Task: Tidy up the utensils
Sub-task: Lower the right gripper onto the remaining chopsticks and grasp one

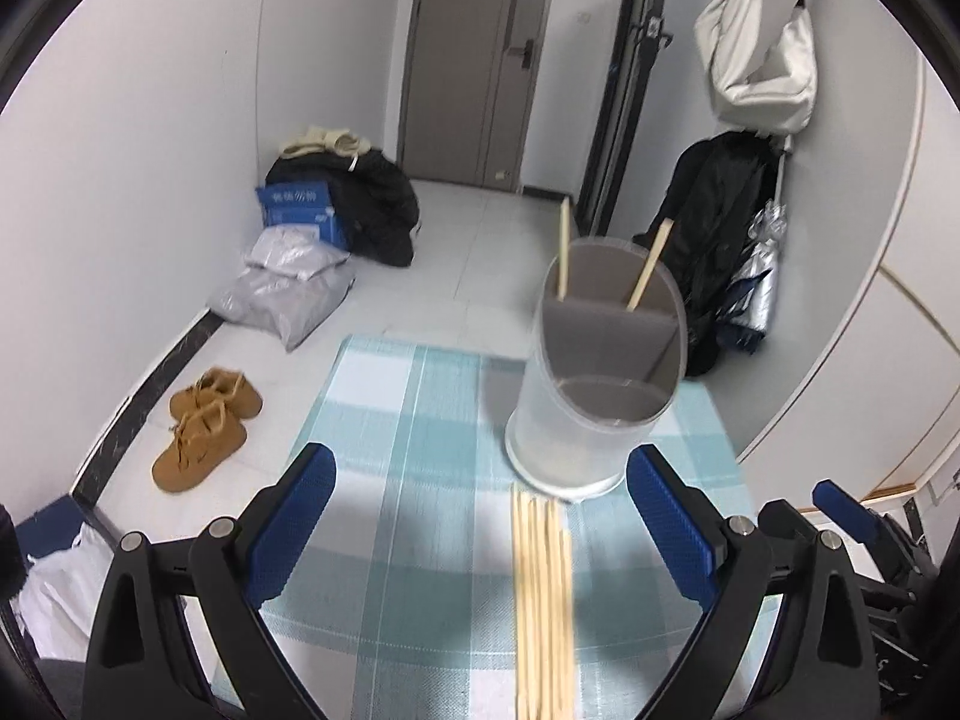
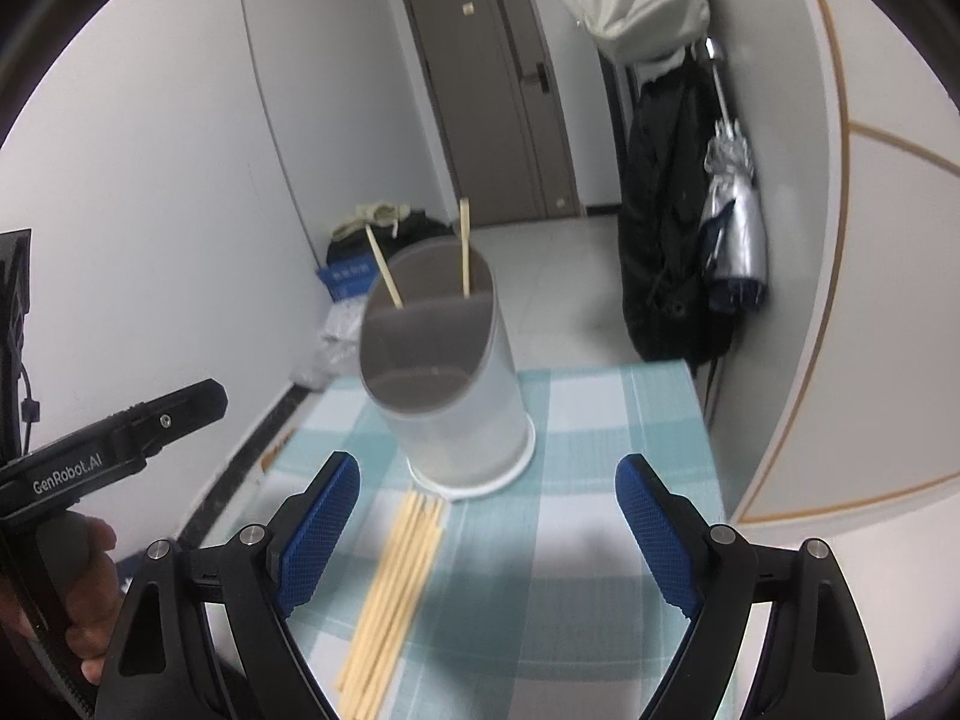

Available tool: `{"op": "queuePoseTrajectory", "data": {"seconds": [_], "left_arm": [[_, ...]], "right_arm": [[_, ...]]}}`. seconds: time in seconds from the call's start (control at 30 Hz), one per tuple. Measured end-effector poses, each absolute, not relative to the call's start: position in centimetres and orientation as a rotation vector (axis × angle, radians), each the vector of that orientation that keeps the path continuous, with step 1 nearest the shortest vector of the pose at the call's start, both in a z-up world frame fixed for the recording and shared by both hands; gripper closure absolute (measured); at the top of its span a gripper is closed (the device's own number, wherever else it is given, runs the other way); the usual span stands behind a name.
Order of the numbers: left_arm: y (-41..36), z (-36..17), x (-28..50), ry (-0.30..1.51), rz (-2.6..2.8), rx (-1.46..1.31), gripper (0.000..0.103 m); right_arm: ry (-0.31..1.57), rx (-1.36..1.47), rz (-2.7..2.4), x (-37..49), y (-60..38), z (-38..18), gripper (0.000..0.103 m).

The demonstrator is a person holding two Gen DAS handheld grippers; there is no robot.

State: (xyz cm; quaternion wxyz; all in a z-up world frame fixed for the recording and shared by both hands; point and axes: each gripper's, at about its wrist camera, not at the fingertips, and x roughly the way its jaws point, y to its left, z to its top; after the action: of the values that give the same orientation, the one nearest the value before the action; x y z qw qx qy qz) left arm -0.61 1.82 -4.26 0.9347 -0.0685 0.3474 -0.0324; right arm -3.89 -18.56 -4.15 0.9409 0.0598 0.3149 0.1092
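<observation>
A translucent round utensil holder point(image 1: 591, 396) with grey dividers stands on the blue checked tablecloth point(image 1: 414, 420). Two wooden chopsticks point(image 1: 647, 273) stand in its far compartment. Several loose chopsticks point(image 1: 543, 600) lie in a bundle on the cloth in front of the holder. My left gripper point(image 1: 480, 510) is open and empty above the cloth, with the bundle between its fingers. In the right wrist view the holder point(image 2: 444, 378) and the bundle point(image 2: 396, 588) show again. My right gripper point(image 2: 486, 516) is open and empty, with the bundle by its left finger.
The small table ends just beyond the holder, with tiled floor point(image 1: 468, 252) past it. Brown shoes point(image 1: 204, 426), bags point(image 1: 288, 288) and dark clothes point(image 1: 372, 204) lie on the floor at left. A coat and umbrella point(image 2: 732, 216) hang at right. The left gripper's body point(image 2: 120, 438) shows at the right view's left edge.
</observation>
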Motion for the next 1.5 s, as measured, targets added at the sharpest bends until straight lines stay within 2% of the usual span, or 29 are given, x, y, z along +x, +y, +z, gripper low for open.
{"op": "queuePoseTrajectory", "data": {"seconds": [0.47, 0.77, 0.83, 0.9, 1.0, 1.17, 1.5], "left_arm": [[5.1, -7.7, 1.5, 0.854, -0.035, -0.196, 0.008], [6.8, -7.3, 2.5, 0.865, -0.009, -0.264, 0.008], [7.4, -7.3, 2.7, 0.868, -0.004, -0.274, 0.008], [7.9, -7.3, 2.8, 0.874, 0.001, -0.294, 0.008], [8.5, -7.3, 2.9, 0.88, 0.001, -0.328, 0.008], [8.9, -7.4, 3.1, 0.887, -0.007, -0.372, 0.008], [9.9, -7.6, 3.1, 0.885, -0.003, -0.388, 0.008]], "right_arm": [[0.888, 0.046, 0.242, -1.3, -16.1, -10.3, 0.017], [0.998, -0.042, 0.293, 1.8, -12.5, -13.1, 0.041], [1.025, -0.068, 0.295, 2.1, -11.8, -13.9, 0.05], [1.046, -0.104, 0.289, 2.2, -11.2, -14.7, 0.065], [1.036, -0.117, 0.294, 1.9, -11.0, -15.1, 0.078], [1.043, -0.181, 0.325, 1.3, -10.3, -15.0, 0.086], [1.099, -0.207, 0.322, 1.8, -8.9, -14.7, 0.087]]}}
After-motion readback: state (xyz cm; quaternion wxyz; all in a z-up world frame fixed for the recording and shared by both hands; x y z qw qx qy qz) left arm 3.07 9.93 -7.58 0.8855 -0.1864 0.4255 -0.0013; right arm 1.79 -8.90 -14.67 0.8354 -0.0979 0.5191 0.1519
